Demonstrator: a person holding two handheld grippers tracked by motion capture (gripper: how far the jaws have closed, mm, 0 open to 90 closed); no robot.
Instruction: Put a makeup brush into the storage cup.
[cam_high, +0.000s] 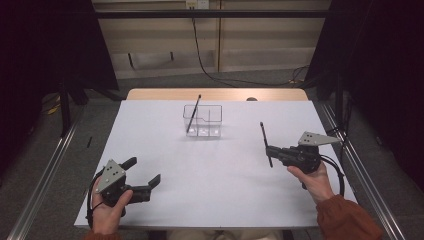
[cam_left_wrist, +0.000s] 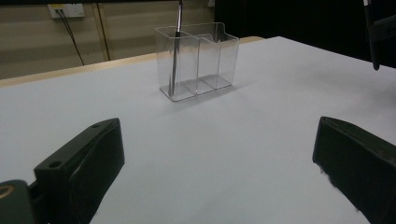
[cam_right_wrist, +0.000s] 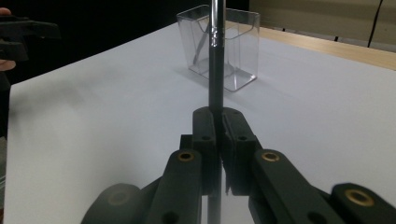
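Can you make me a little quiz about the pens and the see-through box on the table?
1. True or false: the right tool is shut on a dark pen.
2. Where is the other pen? A) flat on the table B) leaning in an end compartment of the clear holder C) in the left tool
3. Fill in: the left tool's jaws are wide ____ with nothing between them.

Key: 1 true; 2 B; 3 open
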